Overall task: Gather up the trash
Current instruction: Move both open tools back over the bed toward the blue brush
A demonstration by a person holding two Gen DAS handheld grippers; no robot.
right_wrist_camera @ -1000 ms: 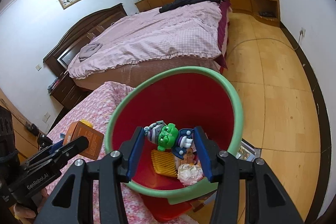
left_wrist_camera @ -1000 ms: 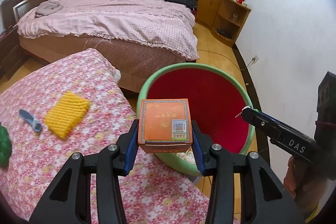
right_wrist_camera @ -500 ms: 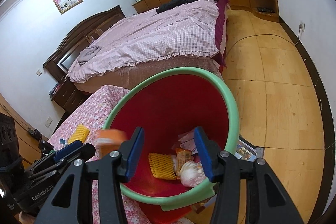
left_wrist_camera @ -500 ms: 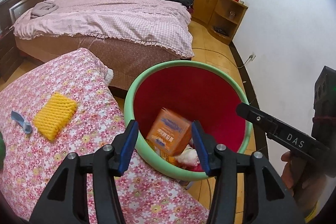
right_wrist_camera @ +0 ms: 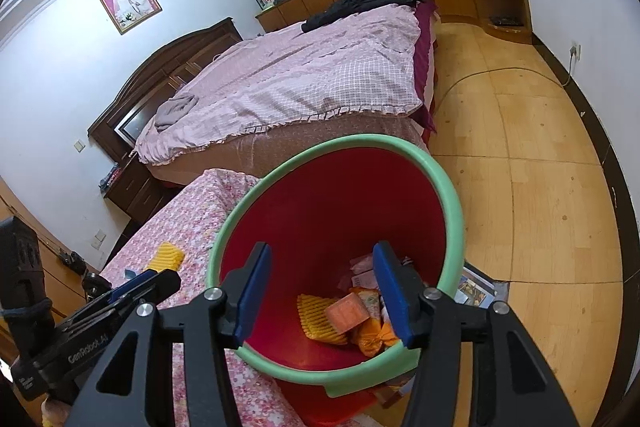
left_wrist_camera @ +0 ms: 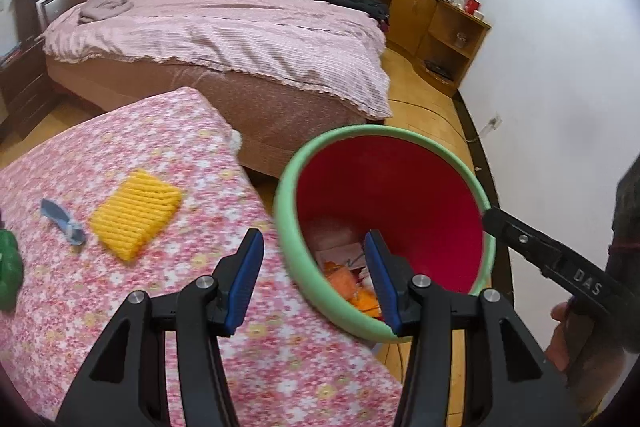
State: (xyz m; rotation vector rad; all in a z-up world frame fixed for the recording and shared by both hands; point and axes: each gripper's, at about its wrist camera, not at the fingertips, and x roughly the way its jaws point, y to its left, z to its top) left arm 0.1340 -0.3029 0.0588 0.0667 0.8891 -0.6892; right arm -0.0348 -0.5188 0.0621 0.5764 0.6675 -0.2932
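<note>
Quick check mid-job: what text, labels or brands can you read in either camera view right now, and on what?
"DAS": on the right gripper, seen from the left wrist.
"GenRobot.AI": on the left gripper, seen from the right wrist.
Print on packaging in the red bin: too blurred to read.

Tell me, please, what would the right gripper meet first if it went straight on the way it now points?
Probably the trash in the red bin: the open right gripper aims into its mouth, toward the orange box, though depth is unclear.
</note>
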